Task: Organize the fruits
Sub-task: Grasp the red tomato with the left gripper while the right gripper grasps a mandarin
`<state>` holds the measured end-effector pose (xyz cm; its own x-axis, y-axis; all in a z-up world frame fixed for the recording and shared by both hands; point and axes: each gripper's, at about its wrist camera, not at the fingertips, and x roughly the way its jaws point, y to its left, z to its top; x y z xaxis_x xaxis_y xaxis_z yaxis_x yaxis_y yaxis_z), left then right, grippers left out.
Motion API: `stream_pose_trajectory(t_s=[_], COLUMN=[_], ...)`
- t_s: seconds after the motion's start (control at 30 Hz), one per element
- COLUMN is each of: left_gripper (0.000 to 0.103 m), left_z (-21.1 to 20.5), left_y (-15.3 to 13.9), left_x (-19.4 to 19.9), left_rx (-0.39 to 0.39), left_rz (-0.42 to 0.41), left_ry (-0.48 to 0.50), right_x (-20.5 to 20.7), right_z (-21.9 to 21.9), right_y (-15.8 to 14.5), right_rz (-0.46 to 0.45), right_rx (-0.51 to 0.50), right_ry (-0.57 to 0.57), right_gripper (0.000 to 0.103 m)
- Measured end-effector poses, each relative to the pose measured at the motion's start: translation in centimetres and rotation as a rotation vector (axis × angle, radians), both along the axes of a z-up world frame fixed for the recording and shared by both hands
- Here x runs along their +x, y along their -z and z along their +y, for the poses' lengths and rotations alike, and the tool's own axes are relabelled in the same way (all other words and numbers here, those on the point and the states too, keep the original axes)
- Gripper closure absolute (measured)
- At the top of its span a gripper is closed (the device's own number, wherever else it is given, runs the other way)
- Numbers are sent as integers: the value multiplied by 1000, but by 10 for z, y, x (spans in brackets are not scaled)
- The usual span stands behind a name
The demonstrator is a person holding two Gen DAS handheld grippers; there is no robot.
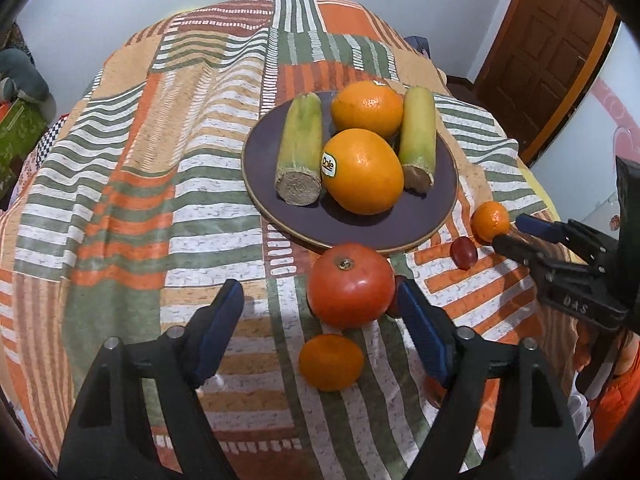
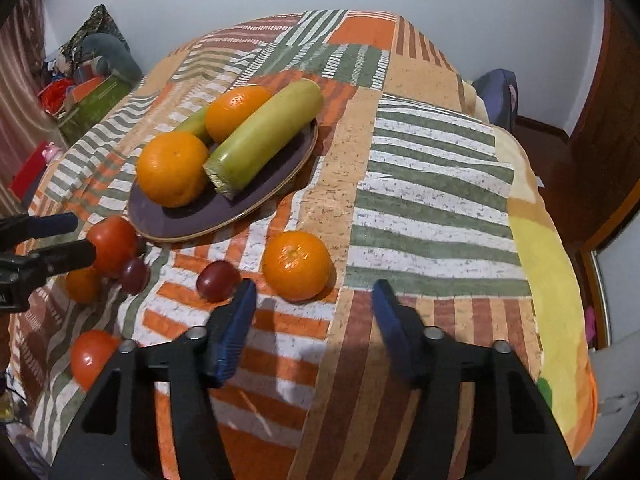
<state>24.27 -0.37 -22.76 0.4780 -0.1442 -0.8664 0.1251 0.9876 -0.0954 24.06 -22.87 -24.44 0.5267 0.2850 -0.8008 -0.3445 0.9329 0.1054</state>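
A dark purple plate (image 1: 424, 216) holds two oranges (image 1: 362, 170) and two green sugarcane pieces (image 1: 301, 148); it also shows in the right wrist view (image 2: 180, 216). A red tomato (image 1: 351, 285) sits in front of the plate, just ahead of my open, empty left gripper (image 1: 320, 304). A small mandarin (image 1: 331, 361) lies between its fingers. My right gripper (image 2: 314, 296) is open and empty, just behind a mandarin (image 2: 297, 265) and beside a dark grape (image 2: 218, 280). A second grape (image 2: 134, 274) and a second tomato (image 2: 91, 356) lie left.
The fruit lies on a striped orange, green and white cloth (image 1: 120, 200) over a bed-like surface. A wooden door (image 1: 548, 52) stands at the right. Boxes and clutter (image 2: 88, 80) sit by the left wall. The cloth's right side (image 2: 440, 184) holds nothing.
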Motion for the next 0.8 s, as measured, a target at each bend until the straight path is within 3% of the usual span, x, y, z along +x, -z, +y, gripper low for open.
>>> stream_pose_trajectory(t_s=[0.17, 0.3, 0.53, 0.8], left_gripper=[37, 42, 51, 52], left_z=[-1, -7, -12, -12], left_y=[2, 3, 16, 14], left_x=[1, 1, 7, 5], left_rx=[-42, -39, -66, -61], left_rz=[-5, -10, 45, 30], left_ry=[27, 45, 57, 45], right_x=[1, 1, 0, -1], right_z=[4, 9, 8, 9], right_y=[1, 7, 3, -10], right_rz=[-5, 9, 2, -29], right_rx=[15, 16, 20, 40], right_ry=[-18, -23, -26, -28], right_gripper=[57, 68, 69, 71])
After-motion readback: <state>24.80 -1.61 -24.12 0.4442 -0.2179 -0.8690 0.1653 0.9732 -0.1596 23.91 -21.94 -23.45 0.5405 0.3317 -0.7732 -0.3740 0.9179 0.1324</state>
